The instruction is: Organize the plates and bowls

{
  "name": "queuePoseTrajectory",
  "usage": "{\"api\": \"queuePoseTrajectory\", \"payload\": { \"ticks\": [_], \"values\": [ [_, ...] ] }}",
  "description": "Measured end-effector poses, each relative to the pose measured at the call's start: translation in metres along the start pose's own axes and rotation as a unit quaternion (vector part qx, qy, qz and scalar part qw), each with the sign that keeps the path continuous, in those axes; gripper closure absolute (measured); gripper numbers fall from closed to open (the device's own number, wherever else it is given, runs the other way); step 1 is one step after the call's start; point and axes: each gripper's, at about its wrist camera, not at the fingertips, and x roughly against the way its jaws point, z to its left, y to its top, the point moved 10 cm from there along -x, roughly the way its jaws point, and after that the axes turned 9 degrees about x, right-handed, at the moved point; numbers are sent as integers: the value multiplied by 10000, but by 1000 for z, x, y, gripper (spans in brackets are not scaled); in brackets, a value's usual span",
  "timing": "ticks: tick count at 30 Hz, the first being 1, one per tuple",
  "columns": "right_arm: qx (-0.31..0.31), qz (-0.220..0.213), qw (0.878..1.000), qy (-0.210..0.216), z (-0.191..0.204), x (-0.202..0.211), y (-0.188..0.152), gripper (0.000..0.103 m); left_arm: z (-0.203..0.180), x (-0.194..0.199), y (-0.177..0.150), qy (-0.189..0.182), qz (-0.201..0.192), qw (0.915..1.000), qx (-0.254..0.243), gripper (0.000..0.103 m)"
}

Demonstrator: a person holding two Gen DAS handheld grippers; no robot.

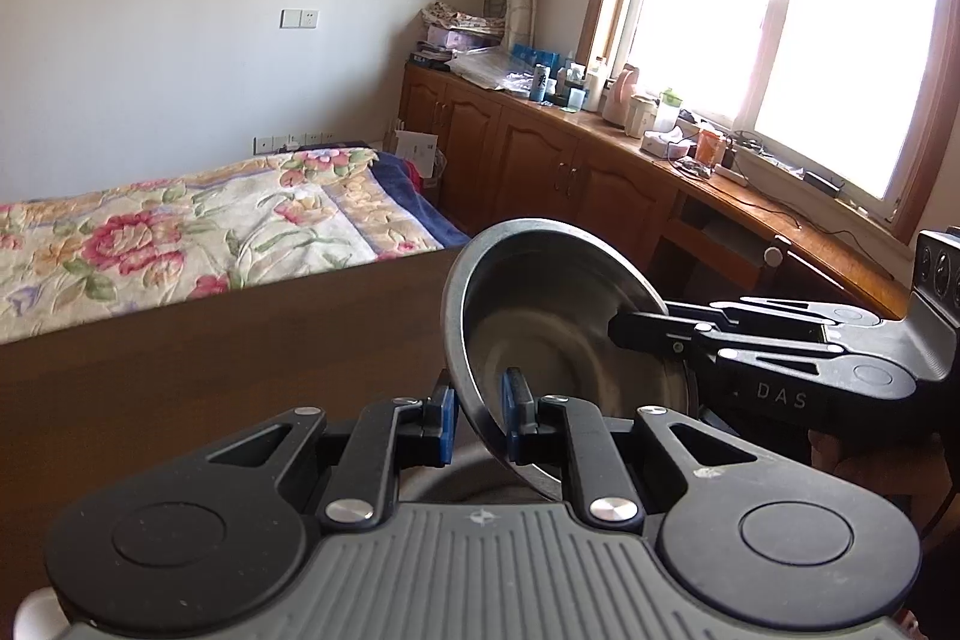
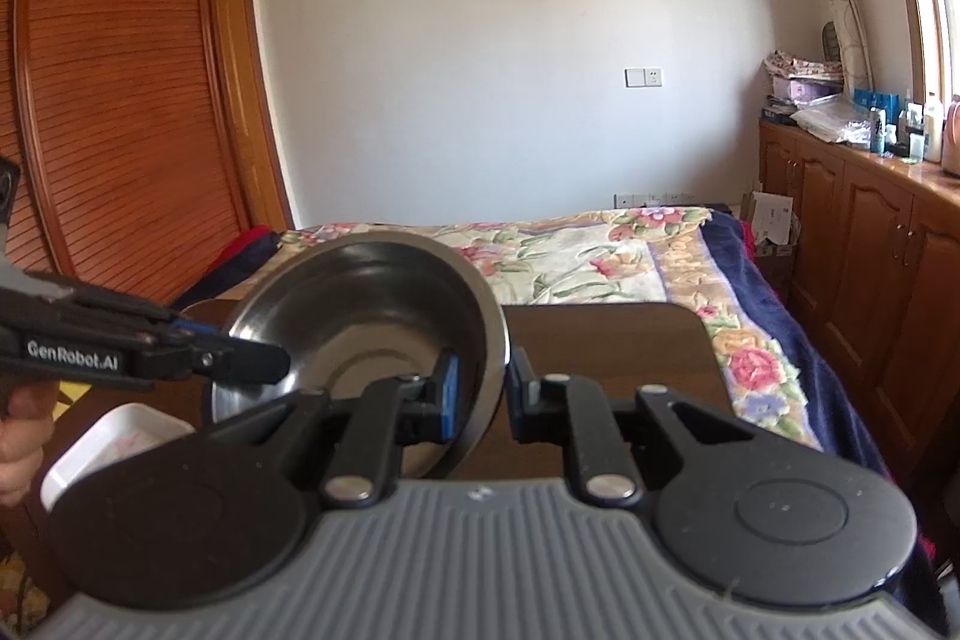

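A shiny steel bowl hangs tilted in the air above a dark wooden table, with both grippers on it. My left gripper straddles the near rim, its blue pads pressed on either side of the wall. From the right, my right gripper clamps the opposite rim. In the right wrist view the bowl opens toward the camera, my right gripper is shut on its right wall, and my left gripper reaches in from the left over the rim.
A white rectangular tray lies at the table's left corner, near a person's hand. A bed with a floral cover stands beyond the table. Wooden cabinets with cluttered tops run under the window.
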Motion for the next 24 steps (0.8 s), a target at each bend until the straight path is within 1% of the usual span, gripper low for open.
{"api": "queuePoseTrajectory", "payload": {
  "ticks": [4, 8, 16, 24],
  "values": [
    [-55, 27, 9999, 83, 13, 7, -14, 84, 5, 8, -23, -42, 44, 9997, 221, 87],
    [-16, 94, 9999, 141, 22, 10, -24, 84, 6, 16, -38, -52, 32, 9996, 278, 87],
    [74, 88, 9997, 199, 35, 19, -28, 84, -2, 27, -52, 22, -60, 9999, 152, 87],
    [-65, 172, 9994, 294, 39, 14, -46, 84, 4, 23, -68, 114, 40, 9995, 278, 87]
  ]
}}
